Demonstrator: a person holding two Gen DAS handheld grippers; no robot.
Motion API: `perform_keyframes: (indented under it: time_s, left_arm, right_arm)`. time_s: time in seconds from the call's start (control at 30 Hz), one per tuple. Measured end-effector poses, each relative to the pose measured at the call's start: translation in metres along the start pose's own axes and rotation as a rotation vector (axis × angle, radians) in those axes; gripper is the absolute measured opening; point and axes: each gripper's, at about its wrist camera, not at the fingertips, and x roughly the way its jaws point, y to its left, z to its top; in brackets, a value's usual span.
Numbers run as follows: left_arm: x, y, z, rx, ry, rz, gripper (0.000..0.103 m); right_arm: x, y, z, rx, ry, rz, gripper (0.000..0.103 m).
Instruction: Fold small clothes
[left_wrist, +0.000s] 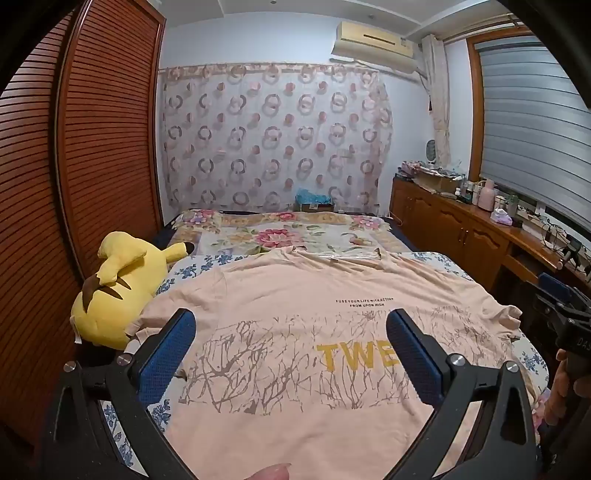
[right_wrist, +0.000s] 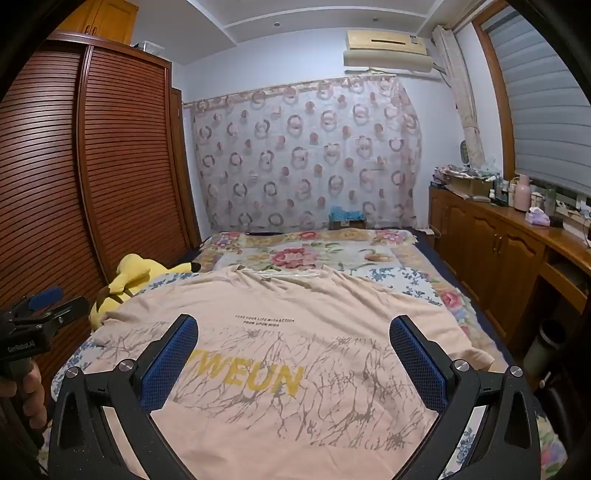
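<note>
A pale peach cotton T-shirt with a grey branch print and yellow lettering (left_wrist: 295, 332) is lying spread face-up across the near half of the floral-quilted bed (left_wrist: 288, 232), its neckline pointing to the far side and its hem running toward the near edge. Nothing on it looks folded yet, so the work appears to be sitting at its very start: the shirt is laid out and both tools are hovering above it, waiting for a first grasp.

The left gripper (left_wrist: 291, 347) is standing with its jaws spread as wide as they go, the blue textured pads (left_wrist: 166, 358) framing the printed chest with nothing between them and nothing touching the cloth. The right gripper (right_wrist: 293, 350) is showing the same posture, jaws fully apart, empty, hanging over the right half of the print.

Judging from this layout, the next move is probably calling for each tool to be travelling outward to a sleeve or side edge, dipping to the quilt, and pinching one layer of fabric so a side can be carried over the middle. The left sleeve is lying just beside a yellow plush toy with brown-tipped ears (left_wrist: 118, 288) at the left edge of the bed, so a grasp there is needing care not to catch the toy. The cloth is rumpled near the collar and may be wanting smoothing first.
</note>
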Motion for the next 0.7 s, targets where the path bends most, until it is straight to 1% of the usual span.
perform_keyframes:
  time_s: [0.23,0.27,0.7]
  left_arm:
    - [-0.0035,-0.0044,-0.0004,0.009,-0.011,-0.005,0.103]
    - [-0.0001,0.0001,0.0001,-0.005,0.001,-0.003,0.103]
    - [-0.0002,-0.003,-0.0016,-0.004,-0.003,0.0,0.103]
  right_arm:
    - [-0.0004,0.0002,0.0,-0.004,-0.001,-0.003,0.103]
    - [-0.0002,0.0001,0.0,-0.003,0.0,-0.003,0.103]
    - [-0.0011,0.0001,-0.0007,-0.001,0.001,-0.006,0.103]
